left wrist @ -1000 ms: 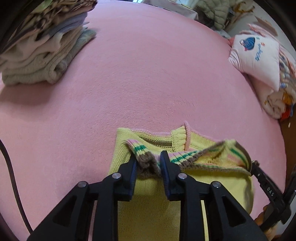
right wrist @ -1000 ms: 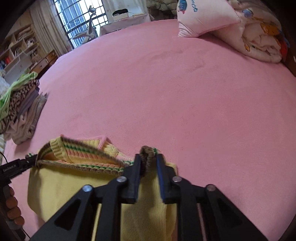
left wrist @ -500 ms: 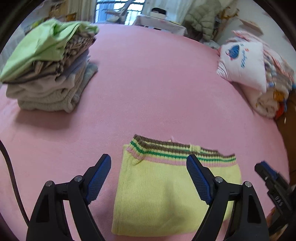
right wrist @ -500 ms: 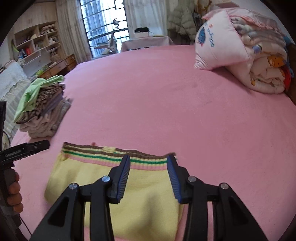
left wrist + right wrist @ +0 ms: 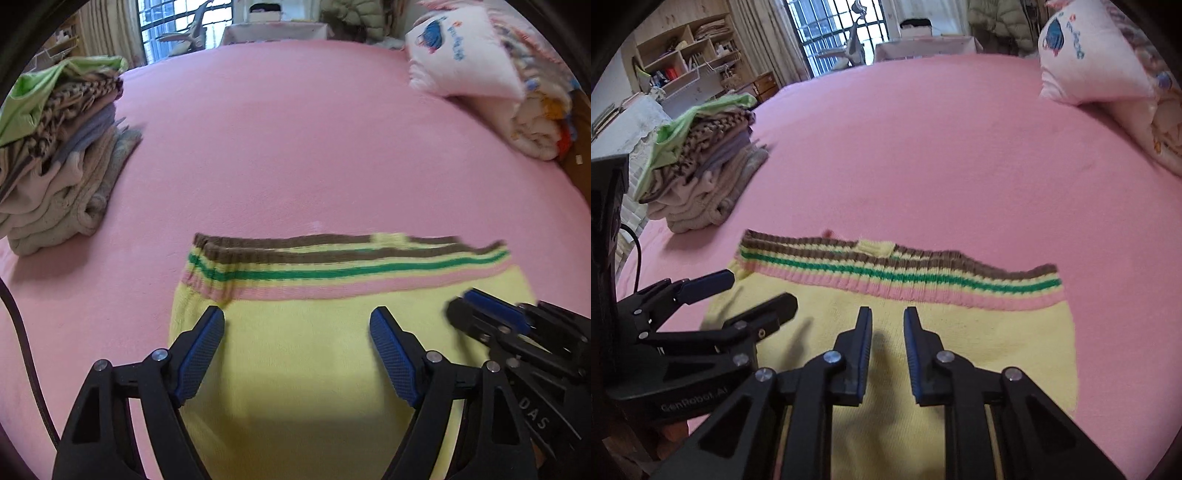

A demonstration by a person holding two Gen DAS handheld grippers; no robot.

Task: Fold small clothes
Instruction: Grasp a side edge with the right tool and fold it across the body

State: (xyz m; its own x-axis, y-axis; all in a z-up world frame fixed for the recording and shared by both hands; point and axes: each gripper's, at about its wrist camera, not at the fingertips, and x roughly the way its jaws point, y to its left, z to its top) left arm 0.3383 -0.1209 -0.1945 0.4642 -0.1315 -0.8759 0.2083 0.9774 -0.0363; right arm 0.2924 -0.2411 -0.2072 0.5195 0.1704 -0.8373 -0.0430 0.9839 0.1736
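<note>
- Pink bedspread (image 5: pixel 295 129) covers the whole work surface; a barred window (image 5: pixel 838 33) and wooden shelving (image 5: pixel 683 62) stand behind it.
- Yellow knit garment (image 5: pixel 306 354) lies flat on the near part of the spread, its striped brown, green and pink hem on the far edge.
- Left gripper (image 5: pixel 297 328) hovers over the garment with its fingers spread wide, holding nothing.
- Right gripper (image 5: pixel 886 332) is over the same garment, its fingers a narrow gap apart, nothing between them.
- Stack of folded clothes (image 5: pixel 701 170) sits well apart to the left.
- Printed pillow (image 5: pixel 461 55) rests on rolled bedding (image 5: pixel 532 122) at far right.
</note>
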